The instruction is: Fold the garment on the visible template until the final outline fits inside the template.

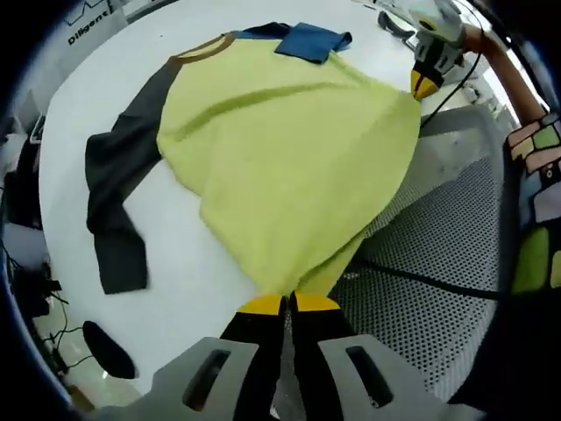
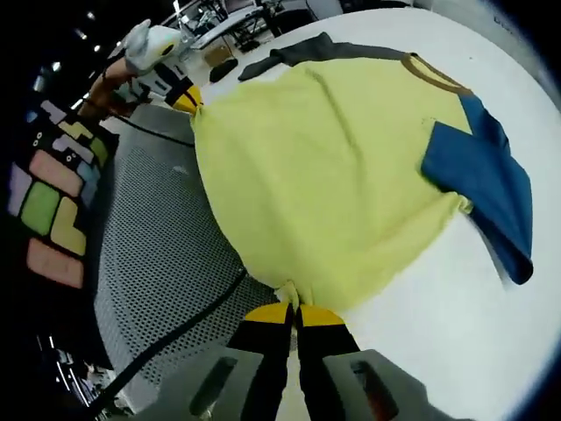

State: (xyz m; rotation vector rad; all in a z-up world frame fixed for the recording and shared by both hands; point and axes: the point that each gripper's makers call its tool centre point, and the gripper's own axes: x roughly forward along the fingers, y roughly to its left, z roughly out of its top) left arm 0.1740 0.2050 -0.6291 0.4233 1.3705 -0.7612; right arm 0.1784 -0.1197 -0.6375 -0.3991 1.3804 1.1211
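A: Where is the garment (image 1: 289, 167) lying?

B: Spread over the white worktop (image 1: 188, 289), its hem reaching the worktop's edge. Yellow-green body, one dark grey sleeve (image 1: 118, 193) stretched out flat on the worktop, one blue sleeve (image 1: 307, 39) on the opposite side of the body, and a brownish collar (image 1: 202, 50) at the end far from the hem.

A: And the claws?

B: The left claw (image 1: 287, 304) has its yellow-tipped jaws pressed together on one hem corner of the garment. The right claw (image 2: 294, 313) is pinched the same way on the other hem corner. Each comes at the garment from the hem side, low over the worktop's edge.

A: Anything around the garment that could get in the way?

B: Beyond the hem, off the worktop's edge, there's a grey perforated surface (image 1: 438, 289) with a black cable (image 1: 421, 281) running across it. A dark oval object (image 1: 110, 349) sits past the worktop's rim on the grey-sleeve side; I can't tell what it is.

A: Do the two views differ?

B: The left gripper view shows the grey sleeve fully and the right claw (image 1: 427, 83) at the far hem corner, an arm (image 1: 504, 61) behind it. The right gripper view shows the blue sleeve (image 2: 482, 180) large, and the left claw (image 2: 186, 98) at its corner. Both show patterned clothing (image 2: 57, 206) with coloured blocks at the side
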